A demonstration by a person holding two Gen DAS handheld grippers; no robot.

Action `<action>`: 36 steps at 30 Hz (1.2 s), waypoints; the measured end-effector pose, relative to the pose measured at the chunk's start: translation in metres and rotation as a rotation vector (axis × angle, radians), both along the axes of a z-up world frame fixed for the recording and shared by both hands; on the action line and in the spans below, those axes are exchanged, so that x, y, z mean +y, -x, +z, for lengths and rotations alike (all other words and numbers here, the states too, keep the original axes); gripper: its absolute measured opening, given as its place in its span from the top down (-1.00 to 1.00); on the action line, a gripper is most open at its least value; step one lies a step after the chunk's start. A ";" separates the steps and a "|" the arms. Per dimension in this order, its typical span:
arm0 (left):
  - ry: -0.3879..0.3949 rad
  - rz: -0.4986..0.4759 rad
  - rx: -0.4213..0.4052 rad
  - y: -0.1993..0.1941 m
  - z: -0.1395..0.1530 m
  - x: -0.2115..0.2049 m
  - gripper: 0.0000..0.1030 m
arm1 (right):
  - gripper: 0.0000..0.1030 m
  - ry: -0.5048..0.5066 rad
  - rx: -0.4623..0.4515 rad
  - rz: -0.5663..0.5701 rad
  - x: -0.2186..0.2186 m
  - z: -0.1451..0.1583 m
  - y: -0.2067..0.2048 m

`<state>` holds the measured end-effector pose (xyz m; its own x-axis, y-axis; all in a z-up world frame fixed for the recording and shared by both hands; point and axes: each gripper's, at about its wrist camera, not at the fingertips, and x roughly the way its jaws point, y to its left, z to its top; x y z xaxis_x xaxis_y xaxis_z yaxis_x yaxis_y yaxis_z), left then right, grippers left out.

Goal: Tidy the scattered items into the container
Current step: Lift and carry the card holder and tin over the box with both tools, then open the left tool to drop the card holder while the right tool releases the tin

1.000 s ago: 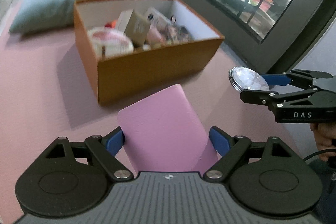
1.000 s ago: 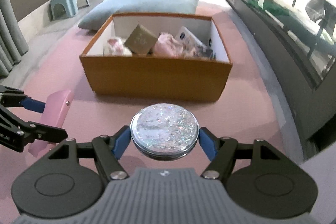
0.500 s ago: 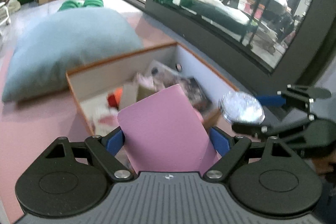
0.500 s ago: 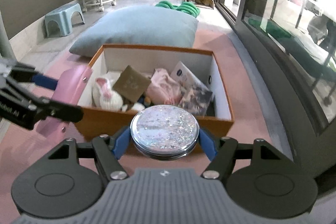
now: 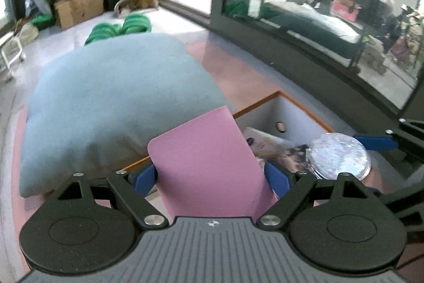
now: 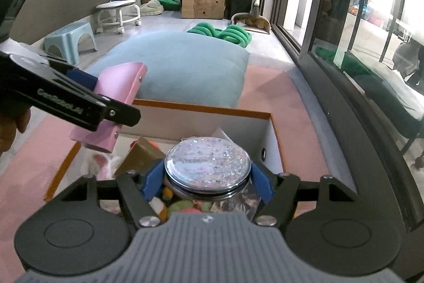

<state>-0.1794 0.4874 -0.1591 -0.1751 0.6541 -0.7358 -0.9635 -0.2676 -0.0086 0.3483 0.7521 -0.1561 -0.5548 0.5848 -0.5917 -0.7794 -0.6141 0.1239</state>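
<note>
Pink flat case (image 5: 209, 163): left gripper (image 5: 212, 177) jaws pinching it, moved from floor mat to above orange box (image 6: 275, 129), left edge.
Glitter-topped round tin (image 6: 208, 166): right gripper (image 6: 208, 181) jaws pinching it, now over box interior.
Status: both ready for release.

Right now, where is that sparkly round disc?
The glittery disc sits clamped in the right gripper, held above the open box, right of the pink case.

Pink floor mat (image 6: 275, 89), blue cushion (image 5: 111, 97), glass doors (image 6: 371, 25) w/ bright daylight.

Matt pink case (image 5: 209, 161), glossy glittery disc (image 6: 208, 166), soft cloth cushion (image 5: 114, 97).
</note>
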 end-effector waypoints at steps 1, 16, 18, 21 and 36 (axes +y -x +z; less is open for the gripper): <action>0.012 0.010 0.001 0.003 -0.006 0.003 -0.96 | -0.41 0.001 -0.004 0.001 0.002 -0.002 0.003; 0.122 0.066 0.035 0.024 -0.045 0.014 -0.95 | -0.41 0.047 -0.095 0.015 0.018 -0.041 0.032; 0.128 0.079 0.036 0.025 -0.048 0.015 -0.93 | -0.41 0.052 -0.110 0.019 0.019 -0.044 0.035; 0.147 0.103 0.049 0.027 -0.054 0.016 -0.91 | -0.41 0.059 -0.123 0.027 0.020 -0.047 0.039; 0.123 0.142 0.024 0.023 -0.049 0.011 -0.90 | -0.43 0.133 -0.179 0.036 0.019 -0.068 0.050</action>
